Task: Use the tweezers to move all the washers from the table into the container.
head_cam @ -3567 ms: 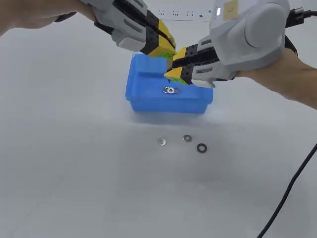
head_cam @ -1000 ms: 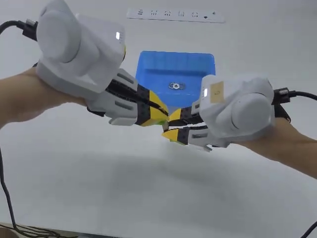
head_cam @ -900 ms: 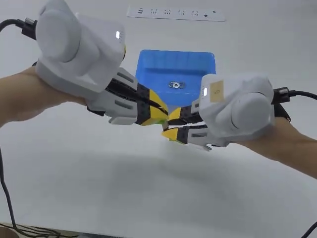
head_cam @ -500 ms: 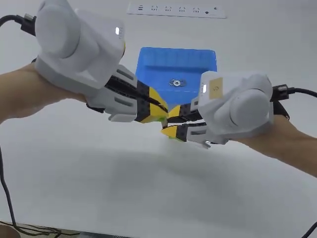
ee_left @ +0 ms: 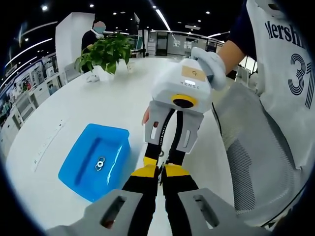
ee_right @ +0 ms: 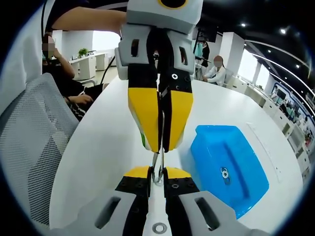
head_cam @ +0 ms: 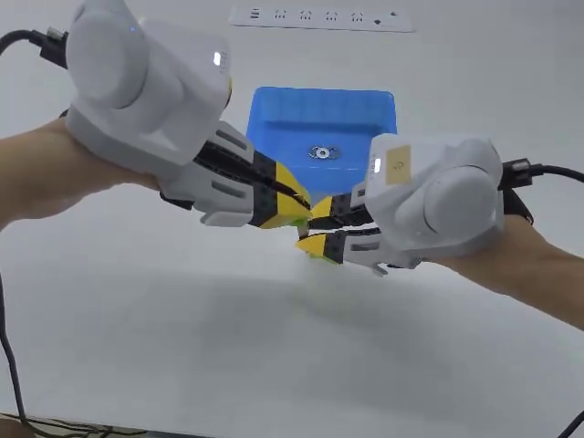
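Item 1: desk (head_cam: 182,347), white, bare along its near edge in the head view

Item 2: left gripper (head_cam: 290,203) and right gripper (head_cam: 315,239), tip to tip above the middle of the desk, on the near side of the container. Each has its yellow-tipped jaws drawn in to a thin slit.

Item 3: tweezers (ee_right: 157,167), a slim metal strip bridging the 2 grippers. In the right gripper view it runs from between the left gripper's jaws down into the right gripper's own, so both appear clamped on it. Which one bears the hold cannot be told.

Item 4: loose washer (ee_right: 159,227), 1 seen, flat on the desk beneath the right gripper's jaws in that gripper's view. The tweezers are apart from it. In the head view the grippers hide this patch of desk, so further loose pieces cannot be ruled out.

Item 5: container (head_cam: 283,109), blue tray, toward the far edge of the desk, upright and open-topped

Item 6: stored washers (head_cam: 322,152), a small cluster on the tray floor near its middle. 2 rings can be told apart, touching.

Item 7: power strip (head_cam: 310,16), along the far edge

Progress, as judged: part done. At least 2 pieces are deposited, at least 1 is left to pick, and the tweezers look mid-handover or mid-adjustment rather than on a pick
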A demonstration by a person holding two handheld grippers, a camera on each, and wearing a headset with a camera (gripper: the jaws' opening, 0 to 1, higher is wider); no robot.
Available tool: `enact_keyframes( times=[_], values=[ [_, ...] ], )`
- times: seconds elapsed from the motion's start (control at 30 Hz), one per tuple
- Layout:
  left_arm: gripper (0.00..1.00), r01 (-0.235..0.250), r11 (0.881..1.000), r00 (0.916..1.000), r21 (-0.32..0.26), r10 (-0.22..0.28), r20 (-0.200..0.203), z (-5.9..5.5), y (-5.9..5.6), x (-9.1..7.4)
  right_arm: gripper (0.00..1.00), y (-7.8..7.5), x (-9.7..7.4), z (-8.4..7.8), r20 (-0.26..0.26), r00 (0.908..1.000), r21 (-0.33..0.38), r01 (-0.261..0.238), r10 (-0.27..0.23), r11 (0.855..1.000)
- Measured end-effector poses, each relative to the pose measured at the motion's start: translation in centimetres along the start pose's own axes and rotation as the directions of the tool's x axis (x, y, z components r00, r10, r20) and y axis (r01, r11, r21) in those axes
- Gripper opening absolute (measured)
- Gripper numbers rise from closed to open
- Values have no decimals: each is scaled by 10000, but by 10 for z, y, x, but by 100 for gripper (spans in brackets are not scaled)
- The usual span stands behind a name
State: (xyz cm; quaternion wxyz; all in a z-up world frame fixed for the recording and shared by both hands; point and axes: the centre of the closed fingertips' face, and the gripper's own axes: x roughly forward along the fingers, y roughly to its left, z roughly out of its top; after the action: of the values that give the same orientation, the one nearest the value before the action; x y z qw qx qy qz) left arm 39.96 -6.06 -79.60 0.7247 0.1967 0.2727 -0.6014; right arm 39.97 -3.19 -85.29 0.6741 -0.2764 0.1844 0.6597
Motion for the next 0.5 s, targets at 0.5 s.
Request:
enact_keyframes(
  times=[0.5],
  values=[
    [7, 46, 10000, 10000, -39, -46, -41, 4, -2, -3, 10, 0, -2, 4, -64, 10000, 117, 2, -1, 9999]
  ],
)
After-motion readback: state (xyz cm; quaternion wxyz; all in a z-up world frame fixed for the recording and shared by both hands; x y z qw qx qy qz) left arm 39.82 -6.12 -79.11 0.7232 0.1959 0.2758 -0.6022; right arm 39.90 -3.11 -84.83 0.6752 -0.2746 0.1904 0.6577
